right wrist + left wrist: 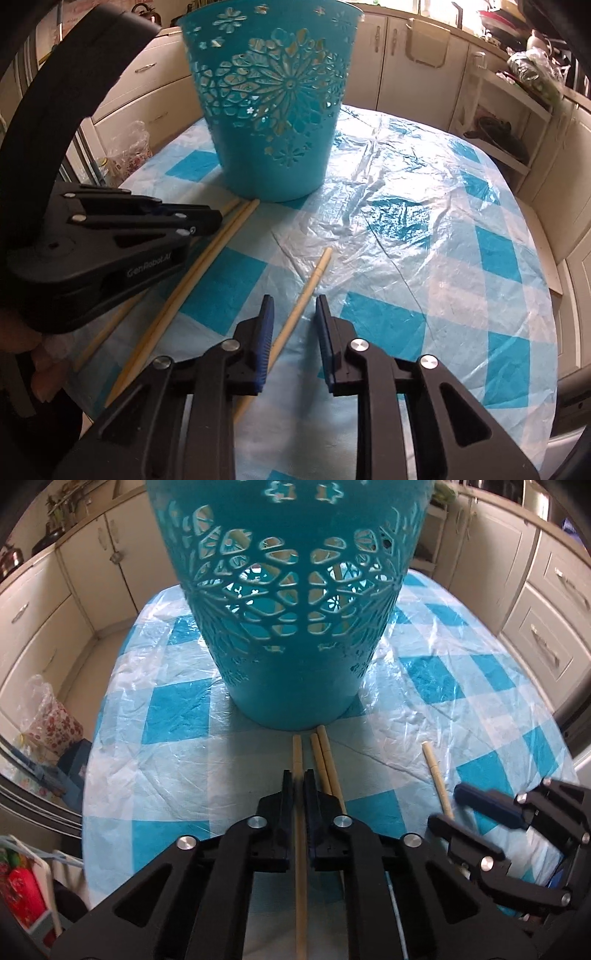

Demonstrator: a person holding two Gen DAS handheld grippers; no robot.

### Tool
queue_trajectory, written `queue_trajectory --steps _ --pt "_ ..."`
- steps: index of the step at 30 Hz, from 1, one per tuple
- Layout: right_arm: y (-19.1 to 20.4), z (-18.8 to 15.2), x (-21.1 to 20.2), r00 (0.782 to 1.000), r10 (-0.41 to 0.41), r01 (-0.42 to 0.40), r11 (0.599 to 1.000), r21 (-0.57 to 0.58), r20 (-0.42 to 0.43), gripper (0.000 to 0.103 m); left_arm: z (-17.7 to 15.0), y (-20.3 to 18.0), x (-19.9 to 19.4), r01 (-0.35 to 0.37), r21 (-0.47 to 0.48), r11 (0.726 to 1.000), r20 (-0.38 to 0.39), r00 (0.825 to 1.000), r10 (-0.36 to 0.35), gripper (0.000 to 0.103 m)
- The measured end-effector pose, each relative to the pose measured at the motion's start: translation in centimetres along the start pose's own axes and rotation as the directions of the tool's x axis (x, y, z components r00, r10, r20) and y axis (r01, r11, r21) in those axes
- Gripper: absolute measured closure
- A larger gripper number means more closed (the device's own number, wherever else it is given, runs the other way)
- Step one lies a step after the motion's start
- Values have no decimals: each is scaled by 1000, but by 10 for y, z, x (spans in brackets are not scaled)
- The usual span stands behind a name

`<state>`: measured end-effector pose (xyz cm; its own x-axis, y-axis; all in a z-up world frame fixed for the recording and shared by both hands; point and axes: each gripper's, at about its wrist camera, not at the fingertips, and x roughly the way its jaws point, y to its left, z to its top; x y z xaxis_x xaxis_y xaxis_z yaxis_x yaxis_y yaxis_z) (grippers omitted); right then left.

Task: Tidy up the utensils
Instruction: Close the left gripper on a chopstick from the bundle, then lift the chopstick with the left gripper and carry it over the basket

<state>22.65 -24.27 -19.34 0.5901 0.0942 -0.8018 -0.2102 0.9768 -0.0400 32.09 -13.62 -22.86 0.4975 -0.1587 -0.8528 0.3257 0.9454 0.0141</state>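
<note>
A teal cut-out basket point(295, 602) stands upright on the checked table, also in the right wrist view point(273, 103). Several wooden chopsticks lie in front of it. My left gripper point(299, 775) is shut on one chopstick point(298, 753), low at the table; two more chopsticks point(325, 760) lie just to its right. My left gripper also shows in the right wrist view point(214, 221). My right gripper point(293, 306) is open, its jaws on either side of a lone chopstick point(310, 284), not touching it. That chopstick also shows in the left wrist view point(437, 779).
The table point(424, 229) has a blue and white checked cloth under clear plastic. Cream cabinets point(55, 602) ring the room. A floral bag point(55, 720) sits off the table's left edge. A shelf unit point(509, 122) stands at the right.
</note>
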Motion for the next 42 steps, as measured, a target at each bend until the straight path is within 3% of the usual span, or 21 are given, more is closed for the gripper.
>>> queue_trajectory --steps 1,4,6,7,8,18,25,35,37,42 --pt "-1 3 3 1000 -8 8 1000 3 -1 69 2 0 1 -13 5 1000 -5 1000 13 84" --pt "-2 8 7 1000 -5 5 1000 20 -2 70 6 2 6 -8 12 1000 -6 1000 8 83" --pt "4 8 7 1000 0 0 1000 -13 0 86 6 0 6 -1 25 1000 0 1000 1 89" --pt "7 8 7 1000 5 -5 1000 -29 -1 90 6 -1 6 11 32 999 -1 1000 -11 98" --pt "10 7 6 1000 -5 5 999 -46 3 92 6 -2 5 5 39 999 1 1000 -5 98" --pt "18 0 0 999 -34 36 996 -86 22 92 8 -5 -53 21 22 1000 164 986 -25 98" --pt "19 -3 -3 999 -29 31 996 -80 24 92 13 -2 -104 41 9 999 297 954 -42 98" --pt "22 -4 -2 998 -43 46 994 -95 37 92 17 4 -145 84 -22 996 401 913 -68 98" --pt "21 -4 -2 999 -31 33 996 -81 31 92 19 5 -153 90 -30 996 431 900 -69 98" --pt "16 -5 -3 1000 -10 12 998 -57 29 92 31 18 -181 121 -75 990 527 848 -63 98"
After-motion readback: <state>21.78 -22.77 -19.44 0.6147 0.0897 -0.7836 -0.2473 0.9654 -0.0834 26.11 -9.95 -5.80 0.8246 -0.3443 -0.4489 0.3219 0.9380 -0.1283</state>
